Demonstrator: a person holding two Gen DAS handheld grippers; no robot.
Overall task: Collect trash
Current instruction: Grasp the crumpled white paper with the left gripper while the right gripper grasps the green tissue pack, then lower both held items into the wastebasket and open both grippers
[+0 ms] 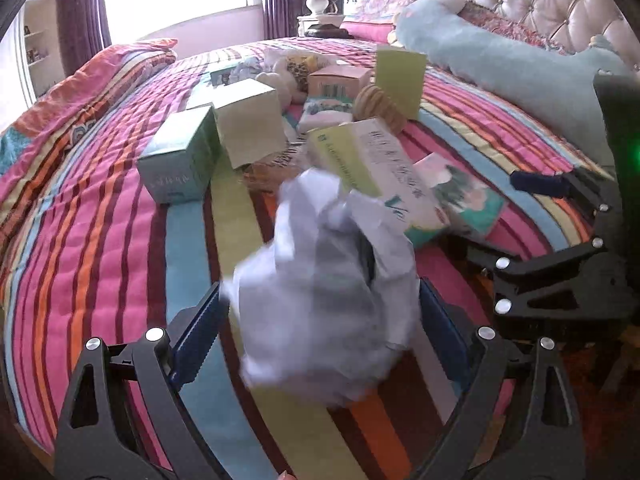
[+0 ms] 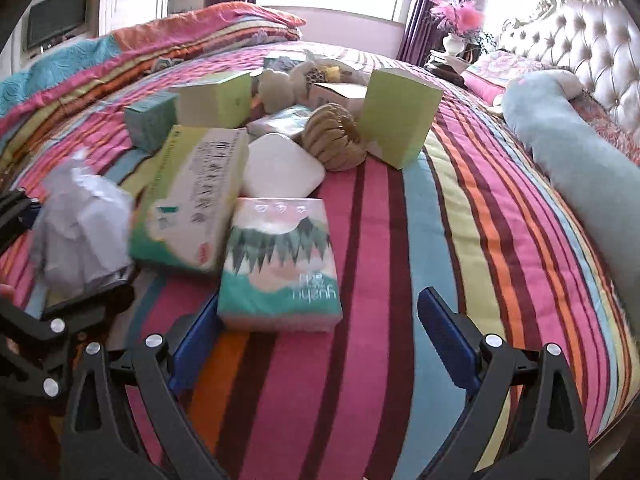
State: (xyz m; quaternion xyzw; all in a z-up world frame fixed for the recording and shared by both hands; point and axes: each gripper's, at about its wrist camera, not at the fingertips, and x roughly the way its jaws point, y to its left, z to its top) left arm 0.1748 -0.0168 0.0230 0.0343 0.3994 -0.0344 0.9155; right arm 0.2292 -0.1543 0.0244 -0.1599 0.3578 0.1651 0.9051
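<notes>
Two wrist views look down on a bed (image 2: 400, 240) covered by a striped quilt and a cluster of boxes. In the left wrist view, the left claw (image 1: 320, 320) holds a crumpled wad of white paper (image 1: 324, 280) between its wide-spread blue pads (image 1: 196, 344), the wad filling the gap and lifted clear of the quilt. The wad is blurred; its long axis runs from about 6 o'clock up to 12 o'clock, tapering toward the top. At 3 o'clock in this view the right claw (image 1: 536, 184) shows only from the side. The right wrist view shows what the left does not: the right claw (image 2: 320, 336) stands released, its pads apart with nothing pressed between them. Just beyond its pads, at 12 o'clock, lies a green tissue pack (image 2: 280, 264), its long axis pointing away from the camera. A long green and white box (image 2: 192, 196) lies beside the pack at 10 o'clock. The same paper wad (image 2: 80, 228) appears at 9 o'clock here, with the left claw's black frame below it.
</notes>
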